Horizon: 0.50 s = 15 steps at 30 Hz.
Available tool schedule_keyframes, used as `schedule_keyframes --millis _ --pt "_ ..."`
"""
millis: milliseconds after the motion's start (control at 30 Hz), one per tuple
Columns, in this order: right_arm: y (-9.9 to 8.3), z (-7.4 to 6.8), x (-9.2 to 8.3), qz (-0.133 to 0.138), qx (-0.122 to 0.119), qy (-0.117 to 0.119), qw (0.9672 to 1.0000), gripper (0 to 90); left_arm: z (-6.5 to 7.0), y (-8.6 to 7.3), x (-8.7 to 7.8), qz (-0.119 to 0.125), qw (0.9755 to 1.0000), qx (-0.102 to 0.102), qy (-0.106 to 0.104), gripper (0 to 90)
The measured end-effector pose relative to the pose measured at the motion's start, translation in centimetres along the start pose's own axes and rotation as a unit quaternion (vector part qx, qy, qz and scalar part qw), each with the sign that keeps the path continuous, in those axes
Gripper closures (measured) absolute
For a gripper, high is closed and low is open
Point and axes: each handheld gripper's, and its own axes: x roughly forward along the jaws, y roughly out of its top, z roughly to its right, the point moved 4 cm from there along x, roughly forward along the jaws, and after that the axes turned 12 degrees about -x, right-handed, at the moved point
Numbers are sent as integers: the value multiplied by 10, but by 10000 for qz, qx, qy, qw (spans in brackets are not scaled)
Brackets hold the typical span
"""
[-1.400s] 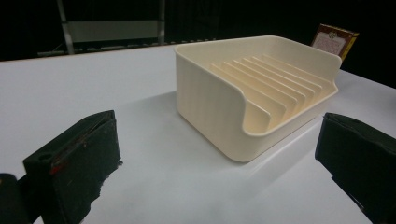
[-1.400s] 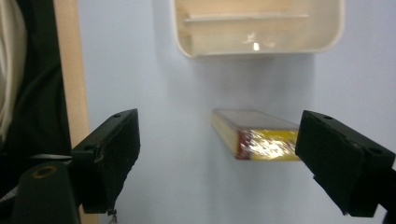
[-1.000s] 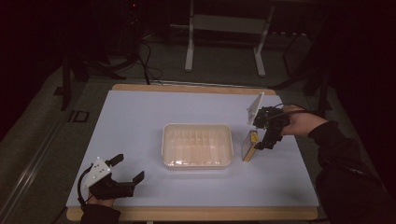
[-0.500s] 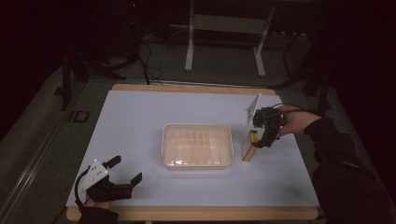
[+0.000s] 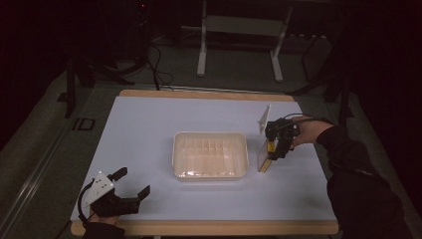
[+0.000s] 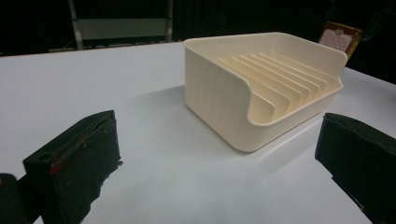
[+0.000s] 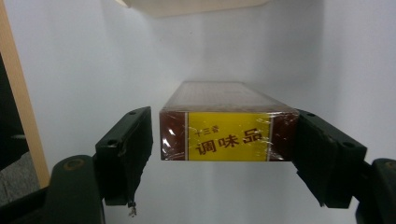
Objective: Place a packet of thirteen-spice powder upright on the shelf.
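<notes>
A small brown and yellow box (image 7: 229, 140) with Chinese print stands on its narrow side on the white table, just right of the cream slotted tray (image 5: 209, 135). My right gripper (image 7: 224, 142) straddles the near end of the box (image 5: 264, 159). Its jaws have just been closing: the right pad touches the box, while a thin gap shows at the left pad. In the high view the right gripper (image 5: 275, 153) points down at the box. My left gripper (image 5: 133, 181) rests open at the table's front left. In its own view the left gripper (image 6: 217, 149) faces the tray (image 6: 219, 93), with the box (image 6: 339, 35) behind.
The wooden table edge (image 7: 16, 98) runs close along the left of the right gripper view. A metal stand (image 5: 239, 45) and cables lie on the dark floor beyond the table. Bare white table surface (image 5: 149, 124) surrounds the tray.
The right gripper has come down over the box and its jaws have narrowed around it. The left gripper has stayed where it was.
</notes>
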Motion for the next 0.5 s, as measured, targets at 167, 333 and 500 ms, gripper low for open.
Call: schedule_keyframes --millis 167,333,500 --pt "0 1 2 -21 -3 22 10000 266 0 0 0 -5 10000 5 1 1" --pt "0 3 3 -49 -45 -32 10000 316 0 0 0 -17 10000 10 4 1" --pt "0 2 0 -155 -141 -68 9998 319 0 0 0 -11 10000 6 -4 1"
